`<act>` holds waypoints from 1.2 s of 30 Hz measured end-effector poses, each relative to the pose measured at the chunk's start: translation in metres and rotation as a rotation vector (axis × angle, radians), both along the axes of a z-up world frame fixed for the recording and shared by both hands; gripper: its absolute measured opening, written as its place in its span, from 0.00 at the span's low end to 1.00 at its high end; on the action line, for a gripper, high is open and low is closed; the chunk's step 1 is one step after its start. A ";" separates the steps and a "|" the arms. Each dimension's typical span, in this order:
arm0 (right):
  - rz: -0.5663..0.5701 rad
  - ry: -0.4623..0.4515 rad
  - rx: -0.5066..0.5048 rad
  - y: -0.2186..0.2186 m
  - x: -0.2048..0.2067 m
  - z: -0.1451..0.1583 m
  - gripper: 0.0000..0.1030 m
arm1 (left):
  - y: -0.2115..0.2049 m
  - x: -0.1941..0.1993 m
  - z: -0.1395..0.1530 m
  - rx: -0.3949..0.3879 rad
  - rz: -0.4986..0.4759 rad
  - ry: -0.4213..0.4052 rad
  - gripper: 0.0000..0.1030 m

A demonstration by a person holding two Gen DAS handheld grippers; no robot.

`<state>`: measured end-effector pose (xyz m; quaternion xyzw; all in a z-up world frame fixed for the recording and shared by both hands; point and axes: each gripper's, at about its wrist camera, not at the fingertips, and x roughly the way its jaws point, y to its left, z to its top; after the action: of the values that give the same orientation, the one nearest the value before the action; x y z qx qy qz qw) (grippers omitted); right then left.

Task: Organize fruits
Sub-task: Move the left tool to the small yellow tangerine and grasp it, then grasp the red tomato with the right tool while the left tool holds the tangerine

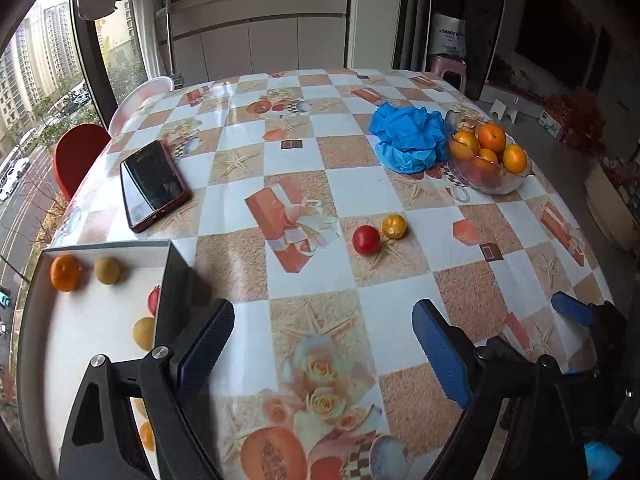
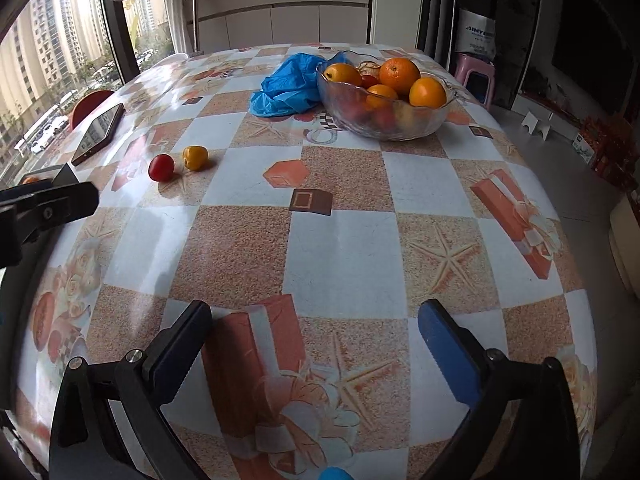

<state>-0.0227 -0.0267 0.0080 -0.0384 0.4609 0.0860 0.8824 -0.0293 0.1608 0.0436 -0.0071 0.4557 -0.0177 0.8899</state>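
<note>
Your left gripper [image 1: 324, 344] and your right gripper [image 2: 316, 344] both have the fingers wide apart, holding nothing. At lower left of the left view, your white tray [image 1: 80, 328] holds an orange [image 1: 65, 273], a brownish fruit [image 1: 107, 270] and more fruits partly hidden. At upper right, the glass bowl [image 1: 500, 184] is full of oranges [image 1: 491, 136]. A red fruit [image 1: 366, 239] and a yellow fruit [image 1: 393, 226] lie touching on the table [image 1: 352, 184], in the middle.
</note>
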 end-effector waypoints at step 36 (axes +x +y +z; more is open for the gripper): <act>0.004 -0.001 0.012 0.002 0.001 0.000 1.00 | -0.044 -0.016 -0.033 -0.047 -0.127 -0.010 0.21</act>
<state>-0.0216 -0.0244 0.0081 -0.0339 0.4598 0.0907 0.8827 -0.0450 0.1169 0.0105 0.0012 0.4504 -0.0848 0.8888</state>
